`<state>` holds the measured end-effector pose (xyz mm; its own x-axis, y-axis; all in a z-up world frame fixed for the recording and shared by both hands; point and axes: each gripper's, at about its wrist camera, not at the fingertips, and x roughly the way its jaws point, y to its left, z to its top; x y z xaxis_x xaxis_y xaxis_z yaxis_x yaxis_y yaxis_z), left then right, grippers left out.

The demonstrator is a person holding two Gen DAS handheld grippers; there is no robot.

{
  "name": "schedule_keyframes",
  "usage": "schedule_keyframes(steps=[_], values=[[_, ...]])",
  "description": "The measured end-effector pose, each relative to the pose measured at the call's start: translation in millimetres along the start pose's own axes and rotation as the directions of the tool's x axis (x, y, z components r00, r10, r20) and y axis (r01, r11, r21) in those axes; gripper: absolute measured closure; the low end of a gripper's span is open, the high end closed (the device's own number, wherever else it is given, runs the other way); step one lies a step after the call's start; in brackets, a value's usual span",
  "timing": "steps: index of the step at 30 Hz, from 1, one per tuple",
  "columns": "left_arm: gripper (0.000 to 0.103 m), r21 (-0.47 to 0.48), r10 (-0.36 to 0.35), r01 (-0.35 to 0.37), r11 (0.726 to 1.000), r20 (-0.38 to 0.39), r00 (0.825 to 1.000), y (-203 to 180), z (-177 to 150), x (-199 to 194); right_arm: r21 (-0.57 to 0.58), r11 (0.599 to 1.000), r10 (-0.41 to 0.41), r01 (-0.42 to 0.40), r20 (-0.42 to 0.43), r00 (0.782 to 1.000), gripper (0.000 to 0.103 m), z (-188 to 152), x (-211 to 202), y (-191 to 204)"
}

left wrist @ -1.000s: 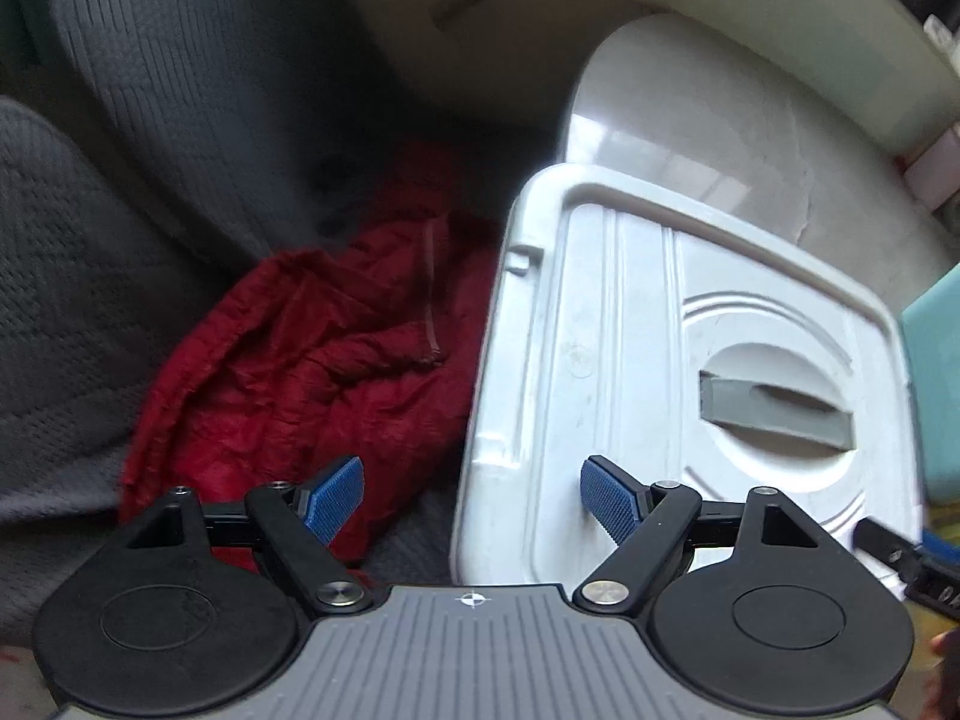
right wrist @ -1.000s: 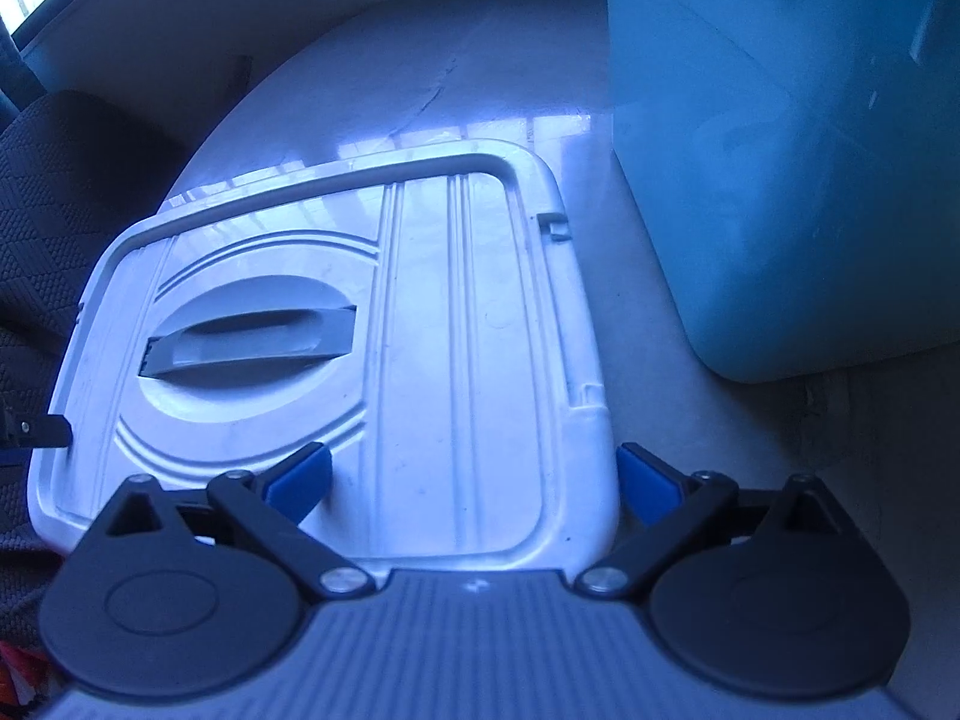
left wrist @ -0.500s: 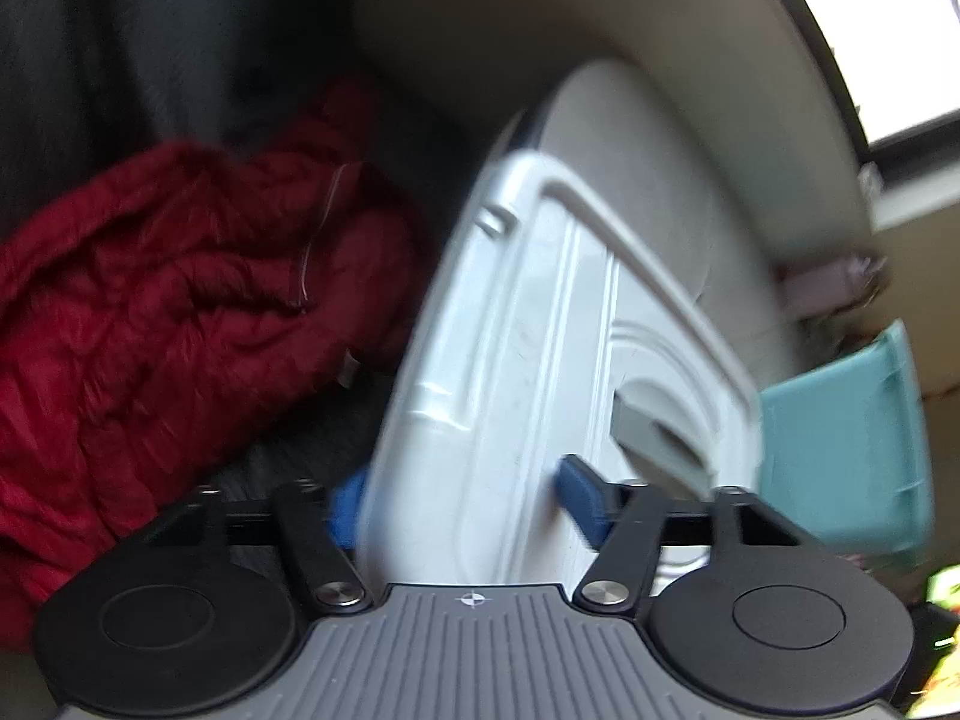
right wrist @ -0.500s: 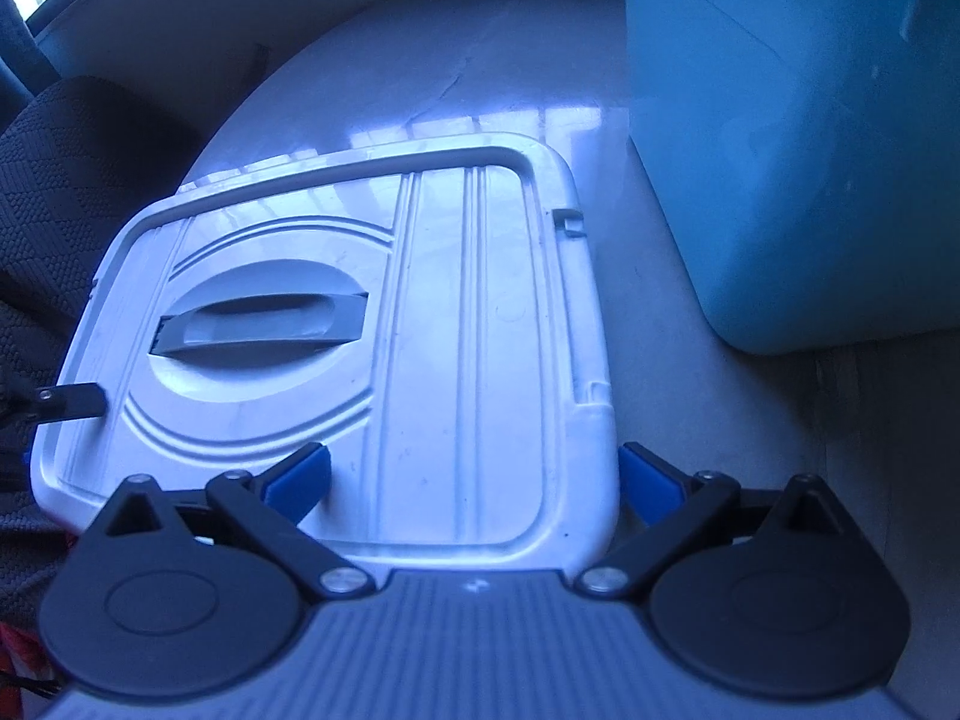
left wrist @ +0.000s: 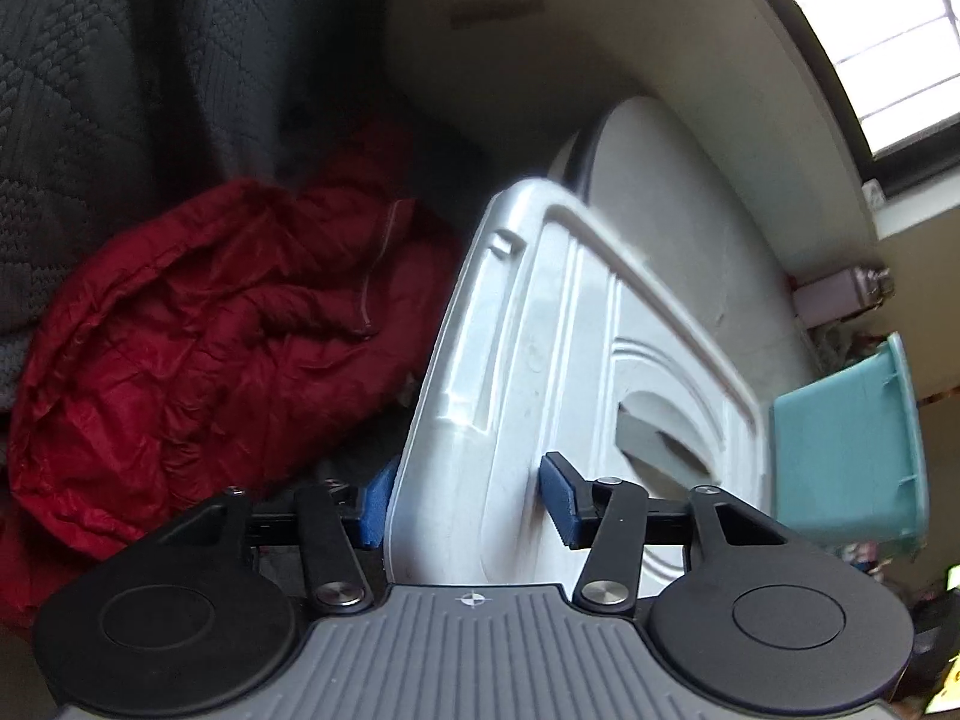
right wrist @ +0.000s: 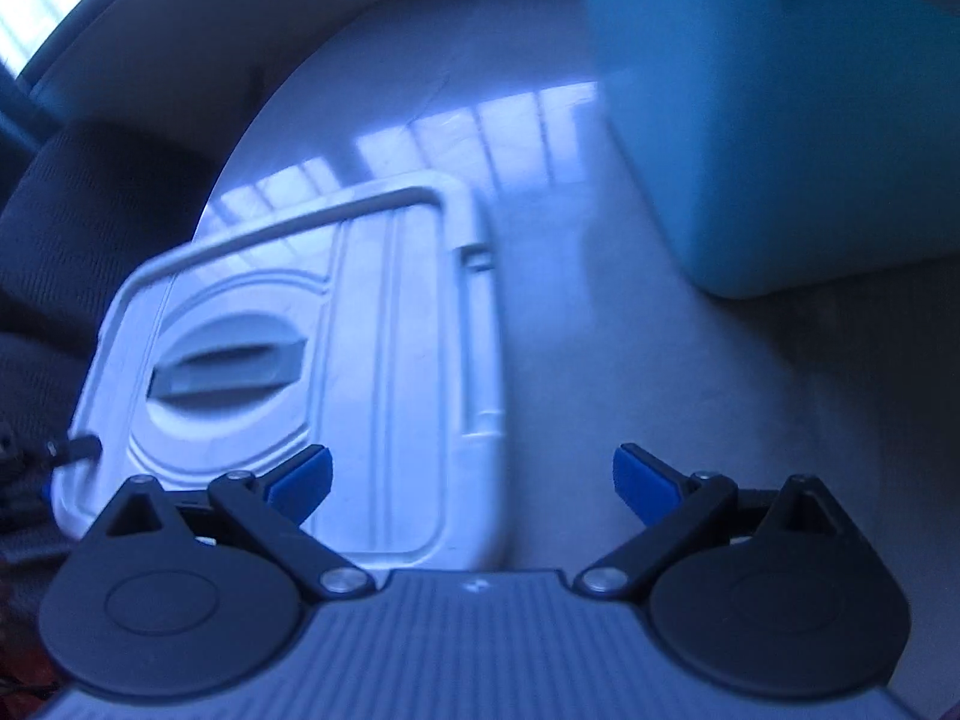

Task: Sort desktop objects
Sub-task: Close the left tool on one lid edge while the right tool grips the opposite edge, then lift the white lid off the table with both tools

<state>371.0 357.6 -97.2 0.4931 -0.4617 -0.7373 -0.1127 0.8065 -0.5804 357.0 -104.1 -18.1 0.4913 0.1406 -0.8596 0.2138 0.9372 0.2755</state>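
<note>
A white plastic lid (left wrist: 540,360) with a grey handle lies on the pale round table (left wrist: 690,210), its near edge past the table's rim. My left gripper (left wrist: 465,501) is shut on that edge, one blue pad under the rim and the other on top. In the right wrist view the same lid (right wrist: 390,360) lies at the left. My right gripper (right wrist: 471,480) hovers open above the lid's right edge, one finger over the lid and one over bare table (right wrist: 600,360). A teal bin (right wrist: 780,120) stands at the far right.
A crumpled red jacket (left wrist: 210,348) lies on a dark grey quilted seat (left wrist: 90,90) beside the table. The teal bin (left wrist: 840,450) shows past the lid. A small pale box (left wrist: 840,294) sits by the wall under a window.
My left gripper has moved onto the lid's edge, rolled, and closed from wide open to a grip on it. My right gripper has drawn up and away, and the lid now sits further left in its view.
</note>
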Motion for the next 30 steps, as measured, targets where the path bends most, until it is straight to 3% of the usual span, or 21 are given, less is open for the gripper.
schedule_keyframes(steps=[4, 12, 19, 20, 22, 30], values=[[0.048, 0.02, -0.019, 0.018, 1.0, 0.008, 1.0, 3, 2, 7, -0.016, 0.999, -0.034, 0.034, -0.007, 0.999, 0.003, -2, 3, 1], [0.046, 0.078, -0.04, 0.04, 0.996, -0.004, 0.999, 7, 20, 14, 0.019, 1.0, -0.01, 0.011, -0.037, 0.999, 0.003, -2, 18, 8], [0.046, 0.066, -0.07, 0.072, 0.995, -0.025, 0.997, 18, 26, 21, 0.084, 0.991, 0.105, -0.099, -0.067, 0.992, 0.003, 8, 30, 1], [0.046, 0.059, -0.076, 0.077, 0.995, -0.027, 0.997, 21, 26, 23, 0.085, 0.988, 0.136, -0.13, -0.062, 0.989, 0.005, 10, 31, 1], [0.046, 0.063, -0.069, 0.07, 0.996, -0.02, 0.997, 21, 26, 22, 0.089, 0.979, 0.189, -0.183, -0.062, 0.98, 0.036, 10, 28, 5], [0.048, 0.103, -0.037, 0.035, 0.994, 0.02, 0.999, 5, 29, 0, 0.085, 0.961, 0.267, -0.263, -0.039, 0.963, 0.047, 8, 4, 8]])
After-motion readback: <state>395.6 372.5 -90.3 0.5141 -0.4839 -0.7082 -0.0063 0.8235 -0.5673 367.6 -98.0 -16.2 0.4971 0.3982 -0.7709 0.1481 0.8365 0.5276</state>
